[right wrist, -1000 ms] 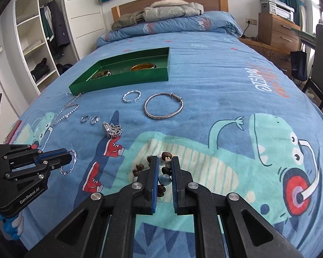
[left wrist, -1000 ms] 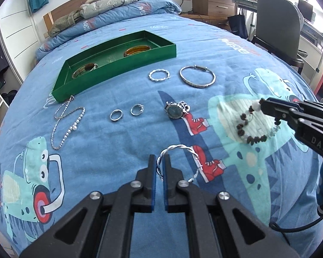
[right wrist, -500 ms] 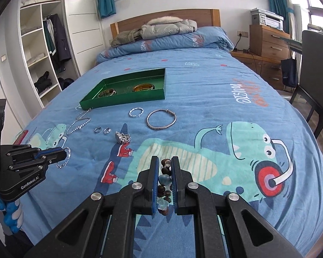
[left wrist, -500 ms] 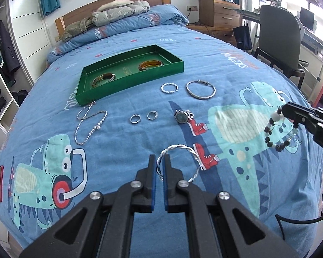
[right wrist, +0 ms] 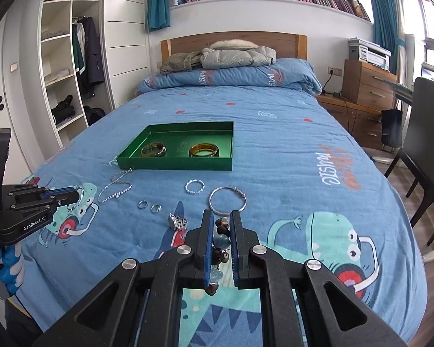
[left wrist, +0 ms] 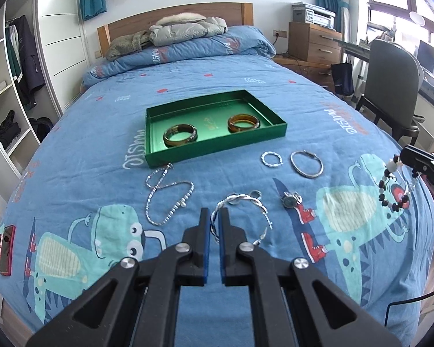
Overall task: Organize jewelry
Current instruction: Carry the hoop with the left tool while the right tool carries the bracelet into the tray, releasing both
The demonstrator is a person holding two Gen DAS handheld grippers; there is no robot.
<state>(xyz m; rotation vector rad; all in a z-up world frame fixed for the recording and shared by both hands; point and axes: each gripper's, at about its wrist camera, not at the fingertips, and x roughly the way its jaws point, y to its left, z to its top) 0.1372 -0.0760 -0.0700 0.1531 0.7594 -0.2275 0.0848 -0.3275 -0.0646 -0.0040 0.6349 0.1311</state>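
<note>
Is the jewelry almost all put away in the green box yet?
Not yet. Two amber bangles already lie in the green box. The left gripper holds a twisted silver bracelet, the right gripper a beaded bracelet. Still on the bed: a chain, two rings, a watch and two silver bangles.

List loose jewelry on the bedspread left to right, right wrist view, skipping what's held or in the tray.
chain necklace → two small rings → watch → twisted silver bracelet → plain silver bangle.
</note>
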